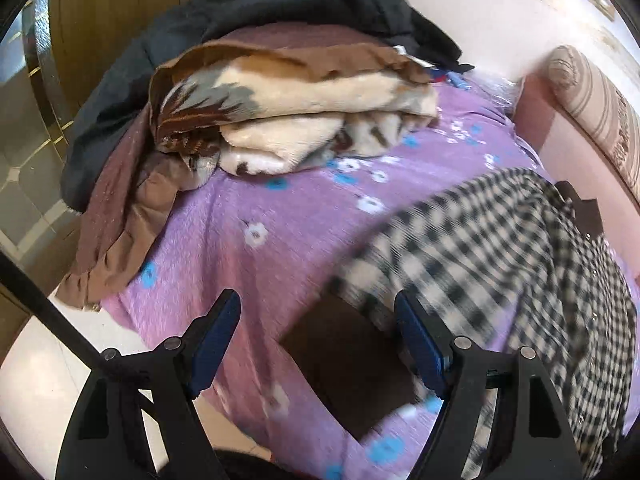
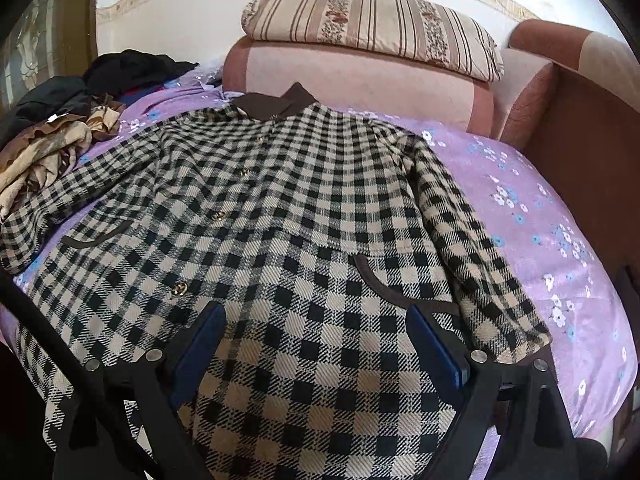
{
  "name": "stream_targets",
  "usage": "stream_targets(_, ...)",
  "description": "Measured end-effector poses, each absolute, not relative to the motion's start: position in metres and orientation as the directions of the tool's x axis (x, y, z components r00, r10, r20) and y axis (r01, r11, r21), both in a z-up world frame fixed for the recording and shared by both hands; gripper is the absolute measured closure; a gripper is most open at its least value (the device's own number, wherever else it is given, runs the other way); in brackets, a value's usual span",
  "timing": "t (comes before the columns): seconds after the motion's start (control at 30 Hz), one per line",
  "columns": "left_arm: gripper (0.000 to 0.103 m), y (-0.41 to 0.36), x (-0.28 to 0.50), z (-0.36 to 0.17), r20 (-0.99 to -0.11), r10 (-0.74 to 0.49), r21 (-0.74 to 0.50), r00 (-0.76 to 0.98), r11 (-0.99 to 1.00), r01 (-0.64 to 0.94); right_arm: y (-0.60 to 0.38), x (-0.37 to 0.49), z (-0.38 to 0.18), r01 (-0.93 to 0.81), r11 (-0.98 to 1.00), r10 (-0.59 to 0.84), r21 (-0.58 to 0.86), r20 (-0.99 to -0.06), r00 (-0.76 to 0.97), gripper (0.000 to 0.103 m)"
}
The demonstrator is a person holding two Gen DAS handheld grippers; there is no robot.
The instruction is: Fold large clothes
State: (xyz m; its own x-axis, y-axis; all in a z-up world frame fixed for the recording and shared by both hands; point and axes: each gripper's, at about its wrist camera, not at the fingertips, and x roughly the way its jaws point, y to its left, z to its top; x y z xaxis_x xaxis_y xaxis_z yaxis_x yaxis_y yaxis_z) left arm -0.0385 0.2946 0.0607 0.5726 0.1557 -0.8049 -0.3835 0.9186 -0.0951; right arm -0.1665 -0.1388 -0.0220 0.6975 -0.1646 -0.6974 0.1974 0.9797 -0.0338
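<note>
A black-and-cream checked coat (image 2: 288, 208) with a brown collar lies spread face up on the purple flowered bedsheet (image 2: 540, 208), sleeves out to both sides. My right gripper (image 2: 316, 328) is open and empty, hovering over the coat's lower front. In the left wrist view the coat (image 1: 500, 248) lies at the right, blurred. My left gripper (image 1: 318, 312) is open and empty above the sheet (image 1: 260, 216), its right finger at the coat's left sleeve edge.
A folded cream and brown blanket (image 1: 288, 120) and dark clothes (image 1: 304, 0) are piled at the bed's left end. A pink headboard (image 2: 360, 76) with a striped pillow (image 2: 372, 24) stands behind the coat. Tiled floor (image 1: 36, 380) lies left of the bed.
</note>
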Motion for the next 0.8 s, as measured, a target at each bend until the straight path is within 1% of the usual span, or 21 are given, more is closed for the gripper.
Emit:
stream_targets(0.13, 0.025, 0.307, -0.020, 0.046, -0.824, 0.077, -0.134, 0.562, 0.936, -0.324, -0.137, -0.164, -0.026, 0.194, 0.980, -0.169, -0.045, -0.704, 0.690, 0.009)
stream_targets(0.27, 0.026, 0.300, -0.011, 0.030, -0.834, -0.089, -0.256, 0.545, 0.937, -0.238, -0.135, -0.163, -0.028, 0.193, 0.979, -0.177, -0.059, -0.708, 0.683, 0.009)
stream_targets(0.3, 0.045, 0.294, -0.010, 0.027, -0.837, -0.118, -0.272, 0.535, 0.937, -0.218, -0.135, -0.162, -0.029, 0.195, 0.979, -0.180, -0.061, -0.710, 0.681, 0.009)
stream_targets(0.33, 0.066, 0.288, -0.009, 0.024, -0.845, -0.134, -0.269, 0.518, 0.944, -0.193, -0.136, -0.161, -0.029, 0.197, 0.978, -0.183, -0.063, -0.712, 0.678, 0.009)
stream_targets(0.37, 0.092, 0.283, -0.006, 0.022, -0.860, -0.125, -0.242, 0.495, 0.954, -0.179, -0.136, -0.160, -0.030, 0.201, 0.977, -0.188, -0.067, -0.714, 0.675, 0.009)
stream_targets(0.43, 0.093, 0.282, -0.001, 0.026, -0.871, -0.106, -0.216, 0.480, 0.960, -0.178, -0.138, -0.158, -0.031, 0.205, 0.976, -0.195, -0.074, -0.715, 0.672, 0.009)
stream_targets(0.53, 0.093, 0.300, 0.017, 0.046, -0.874, -0.006, -0.142, 0.486, 0.959, -0.243, -0.139, -0.157, -0.030, 0.206, 0.975, -0.201, -0.081, -0.711, 0.674, 0.009)
stream_targets(0.67, 0.093, 0.327, 0.050, 0.085, -0.840, 0.159, -0.029, 0.518, 0.942, -0.335, -0.141, -0.157, -0.032, 0.214, 0.974, -0.200, -0.072, -0.713, 0.672, 0.009)
stream_targets(0.77, 0.093, 0.323, 0.071, 0.109, -0.798, 0.266, 0.071, 0.540, 0.932, -0.354, -0.142, -0.156, -0.035, 0.213, 0.975, -0.196, -0.067, -0.720, 0.666, 0.009)
stream_targets(0.8, 0.093, 0.320, 0.075, 0.114, -0.792, 0.280, 0.086, 0.543, 0.931, -0.354, -0.142, -0.156, -0.036, 0.213, 0.975, -0.195, -0.067, -0.721, 0.665, 0.009)
